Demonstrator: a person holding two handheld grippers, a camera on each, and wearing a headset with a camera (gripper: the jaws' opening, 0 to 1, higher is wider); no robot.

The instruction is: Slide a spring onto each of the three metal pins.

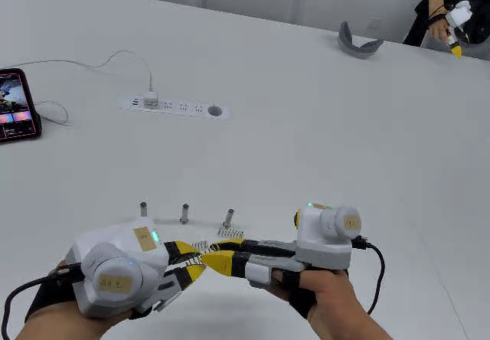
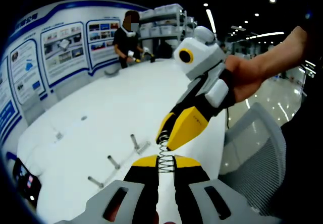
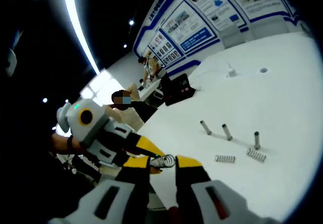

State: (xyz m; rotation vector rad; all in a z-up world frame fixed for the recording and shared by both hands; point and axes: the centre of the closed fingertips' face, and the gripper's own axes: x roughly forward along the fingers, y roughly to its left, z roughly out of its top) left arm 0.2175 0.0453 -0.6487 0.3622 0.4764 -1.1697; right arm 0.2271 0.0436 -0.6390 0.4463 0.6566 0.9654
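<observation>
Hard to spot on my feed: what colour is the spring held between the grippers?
Silver-grey bare metal; the spring shows best in the left gripper view.

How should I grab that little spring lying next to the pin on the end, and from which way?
Pinch the spring across its middle, coming straight down from above. It lies flat on its side on the table, so the coil's round sides face the jaws, and both ends stay free, probably easiest for sliding onto the pin.
</observation>
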